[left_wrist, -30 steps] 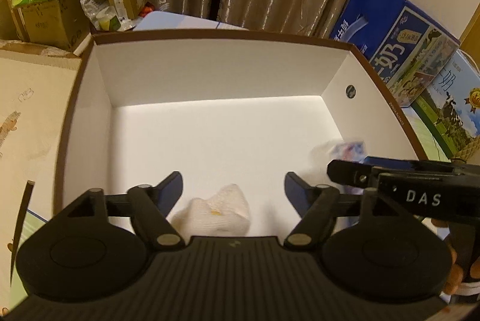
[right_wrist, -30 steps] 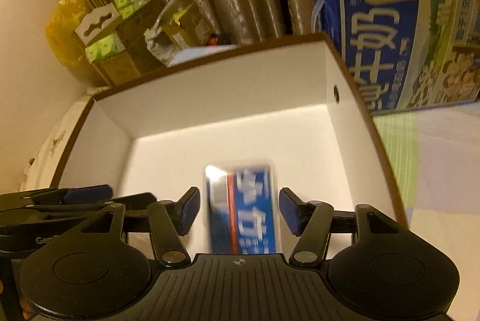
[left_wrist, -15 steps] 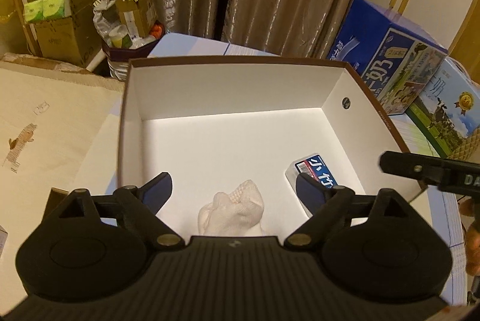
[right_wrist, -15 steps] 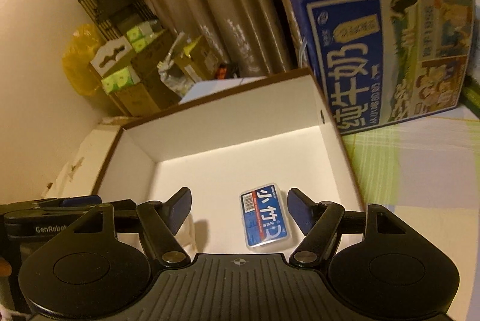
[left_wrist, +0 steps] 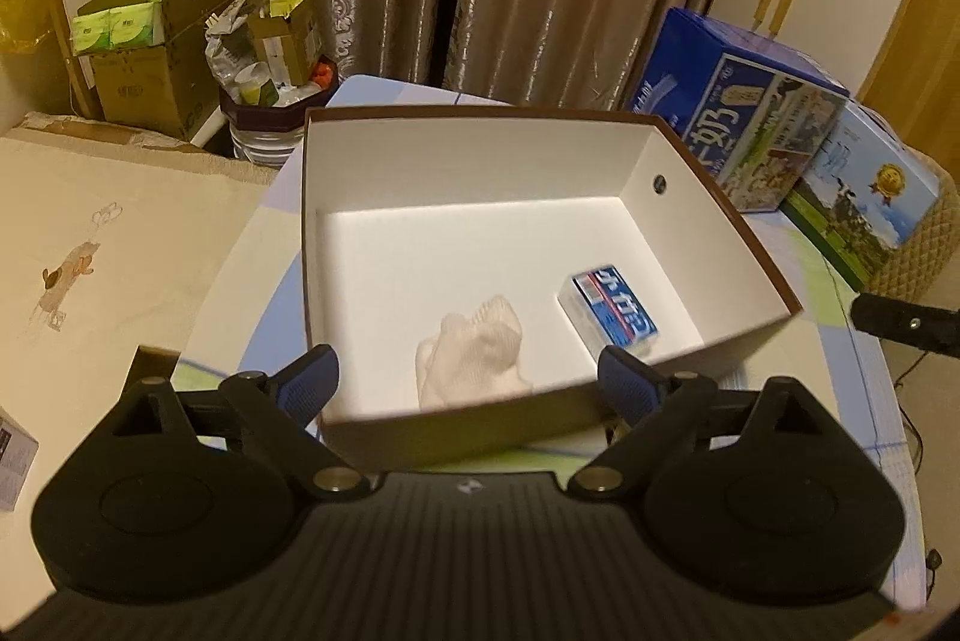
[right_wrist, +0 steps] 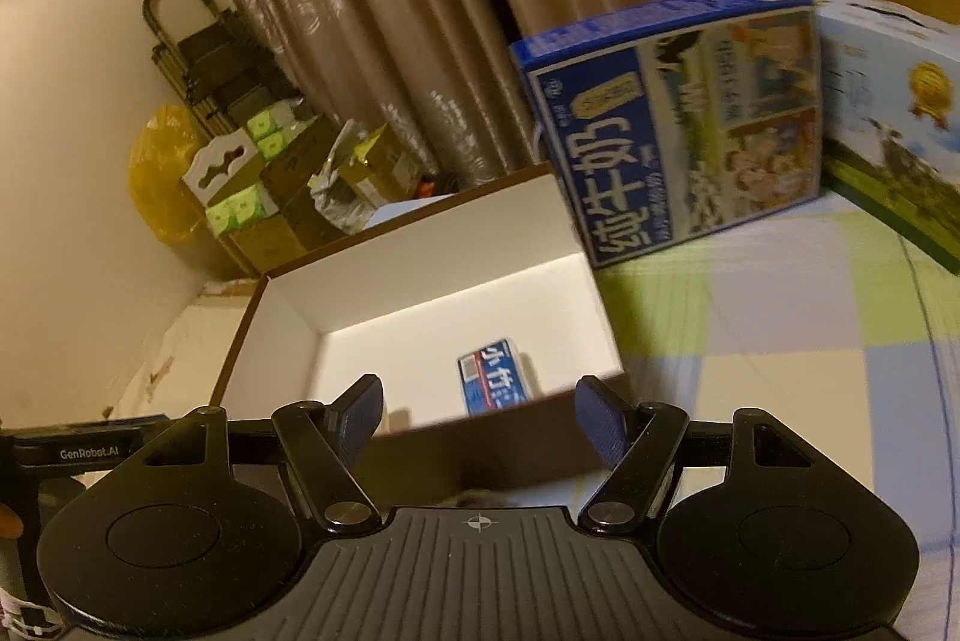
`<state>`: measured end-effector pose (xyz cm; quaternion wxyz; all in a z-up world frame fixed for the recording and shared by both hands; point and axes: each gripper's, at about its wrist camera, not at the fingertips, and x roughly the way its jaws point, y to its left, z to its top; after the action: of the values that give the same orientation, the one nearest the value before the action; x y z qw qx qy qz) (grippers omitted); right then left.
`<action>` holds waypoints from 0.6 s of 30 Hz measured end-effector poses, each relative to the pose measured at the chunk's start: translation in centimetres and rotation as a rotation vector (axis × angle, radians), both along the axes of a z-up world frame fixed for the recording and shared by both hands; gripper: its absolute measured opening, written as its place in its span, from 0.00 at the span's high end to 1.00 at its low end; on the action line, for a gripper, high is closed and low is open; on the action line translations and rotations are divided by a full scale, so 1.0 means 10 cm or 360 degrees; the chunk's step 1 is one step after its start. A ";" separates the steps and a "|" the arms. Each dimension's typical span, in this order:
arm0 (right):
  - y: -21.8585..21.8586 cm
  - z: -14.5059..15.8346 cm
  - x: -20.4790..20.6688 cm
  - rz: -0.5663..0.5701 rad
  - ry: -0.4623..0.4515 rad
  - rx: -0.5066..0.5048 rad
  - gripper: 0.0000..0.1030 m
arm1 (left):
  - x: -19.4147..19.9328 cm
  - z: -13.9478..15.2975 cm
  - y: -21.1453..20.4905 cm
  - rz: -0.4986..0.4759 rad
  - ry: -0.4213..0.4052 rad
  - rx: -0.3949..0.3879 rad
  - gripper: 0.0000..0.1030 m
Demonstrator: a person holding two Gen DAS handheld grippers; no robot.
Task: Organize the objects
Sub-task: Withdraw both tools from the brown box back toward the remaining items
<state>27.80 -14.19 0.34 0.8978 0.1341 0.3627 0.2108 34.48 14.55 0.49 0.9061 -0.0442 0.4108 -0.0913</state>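
The white box [left_wrist: 468,161] sits on the counter [left_wrist: 840,401]; inside it, a crumpled white cloth [left_wrist: 471,350] lies left of a blue packet [left_wrist: 612,308]. Left gripper [left_wrist: 474,386] and right gripper [right_wrist: 477,410] hover before the box's near wall, both spread wide, empty.

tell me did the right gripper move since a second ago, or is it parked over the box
Yes. The right gripper has pulled back out of the white box: a second ago its fingers were inside over the blue packet; now they sit outside the near wall, jaws open.
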 end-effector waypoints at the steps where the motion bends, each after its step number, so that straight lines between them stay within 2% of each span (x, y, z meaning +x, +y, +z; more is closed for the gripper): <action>1: -0.05 0.01 -0.07 -0.0014 -0.0005 0.0003 0.34 | -0.06 0.00 0.01 -0.0005 0.0001 0.0000 0.12; 11: -0.45 0.08 -0.63 -0.0098 -0.0023 0.0012 0.34 | -0.50 -0.06 0.05 -0.0010 0.0038 0.0004 0.12; 18: -0.60 0.04 -0.88 -0.0113 0.0000 -0.0001 0.34 | -0.75 -0.10 0.00 -0.0028 0.0068 0.0012 0.11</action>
<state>19.01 -20.17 0.70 0.9047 0.1465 0.3579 0.1786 27.03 14.59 -0.47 0.8964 -0.0391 0.4308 -0.0969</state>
